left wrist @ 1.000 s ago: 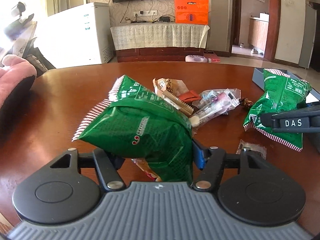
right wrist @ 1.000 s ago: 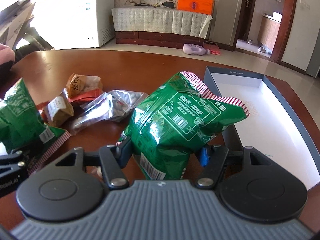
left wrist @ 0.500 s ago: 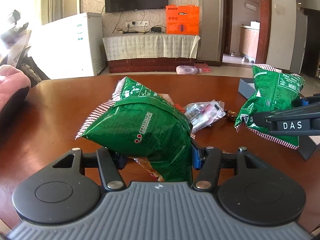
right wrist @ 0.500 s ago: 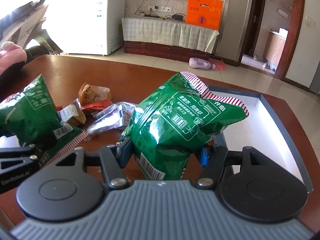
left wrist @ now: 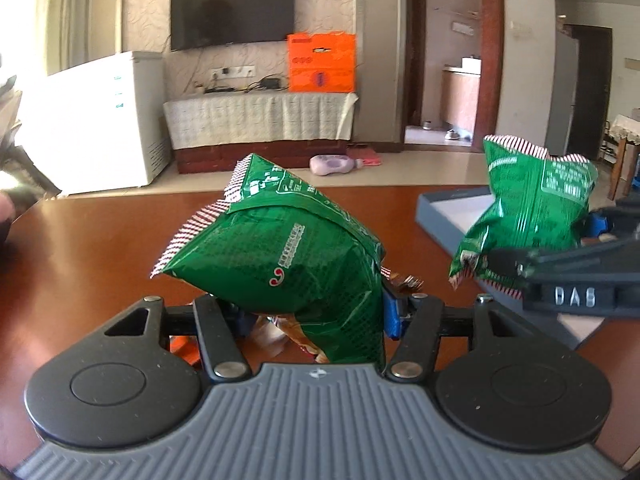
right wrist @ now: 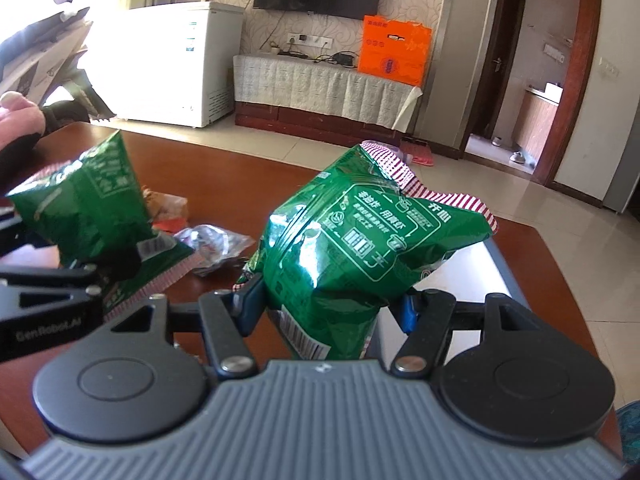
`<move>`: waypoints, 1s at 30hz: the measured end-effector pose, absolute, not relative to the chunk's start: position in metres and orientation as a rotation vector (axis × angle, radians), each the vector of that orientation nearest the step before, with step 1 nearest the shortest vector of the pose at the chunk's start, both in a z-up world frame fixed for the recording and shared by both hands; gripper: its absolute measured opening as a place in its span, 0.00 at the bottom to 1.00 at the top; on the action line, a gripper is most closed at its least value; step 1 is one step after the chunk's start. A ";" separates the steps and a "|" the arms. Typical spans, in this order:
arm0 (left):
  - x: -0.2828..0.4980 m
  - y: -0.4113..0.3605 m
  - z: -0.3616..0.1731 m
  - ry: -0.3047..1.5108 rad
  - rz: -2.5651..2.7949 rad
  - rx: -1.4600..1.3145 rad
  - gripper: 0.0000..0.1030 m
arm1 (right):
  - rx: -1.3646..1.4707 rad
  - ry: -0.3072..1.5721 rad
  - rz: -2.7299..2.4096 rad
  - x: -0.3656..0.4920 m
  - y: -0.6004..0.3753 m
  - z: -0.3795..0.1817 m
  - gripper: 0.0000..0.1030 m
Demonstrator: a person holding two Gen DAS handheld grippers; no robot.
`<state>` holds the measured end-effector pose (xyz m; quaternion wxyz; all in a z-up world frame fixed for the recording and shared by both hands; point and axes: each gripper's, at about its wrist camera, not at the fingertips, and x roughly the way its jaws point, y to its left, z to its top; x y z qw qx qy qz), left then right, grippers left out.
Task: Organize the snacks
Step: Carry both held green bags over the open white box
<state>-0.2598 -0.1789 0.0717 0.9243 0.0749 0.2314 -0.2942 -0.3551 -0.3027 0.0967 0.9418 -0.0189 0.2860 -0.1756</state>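
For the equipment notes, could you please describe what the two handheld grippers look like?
Both match: the left gripper and right gripper each have a ribbed grey body, two round black discs, black linkage arms with silver pivot pins, and blue finger pads. White lettering marks their sides: "DAS" on the right, "GenRobot.AI" on the left.

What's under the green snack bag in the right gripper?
Under the right gripper's green snack bag lies the open grey box with its white floor showing. The bag covers most of the floor, so anything lying there stays unseen.
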 end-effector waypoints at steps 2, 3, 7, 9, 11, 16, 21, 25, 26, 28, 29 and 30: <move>-0.255 -0.196 0.077 0.476 -0.628 0.152 0.62 | -0.044 0.589 -0.369 -0.356 -0.310 0.096 0.64; -0.254 -0.207 0.080 0.471 -0.641 0.157 0.62 | -0.048 0.593 -0.377 -0.357 -0.315 0.096 0.64; -0.250 -0.248 0.088 0.453 -0.693 0.168 0.62 | -0.069 0.599 -0.421 -0.363 -0.335 0.095 0.64; -0.246 -0.271 0.091 0.448 -0.717 0.173 0.62 | -0.070 0.603 -0.449 -0.366 -0.347 0.093 0.64; -0.243 -0.295 0.094 0.444 -0.744 0.178 0.62 | -0.068 0.616 -0.476 -0.368 -0.360 0.090 0.64; -0.232 -0.352 0.093 0.441 -0.782 0.188 0.62 | -0.092 0.673 -0.501 -0.366 -0.383 0.075 0.64; -0.211 -0.407 0.084 0.456 -0.804 0.206 0.62 | -0.110 0.728 -0.512 -0.360 -0.400 0.063 0.64; -0.189 -0.453 0.072 0.479 -0.829 0.208 0.62 | -0.093 0.758 -0.514 -0.360 -0.403 0.056 0.64; -0.184 -0.463 0.068 0.484 -0.836 0.212 0.62 | -0.096 0.761 -0.511 -0.360 -0.404 0.055 0.64; -0.176 -0.486 0.058 0.498 -0.847 0.224 0.62 | -0.104 0.768 -0.508 -0.358 -0.403 0.054 0.64; -0.176 -0.494 0.052 0.512 -0.854 0.228 0.63 | -0.107 0.773 -0.504 -0.358 -0.403 0.053 0.64; -0.173 -0.504 0.047 0.527 -0.862 0.236 0.63 | -0.110 0.782 -0.498 -0.357 -0.402 0.051 0.64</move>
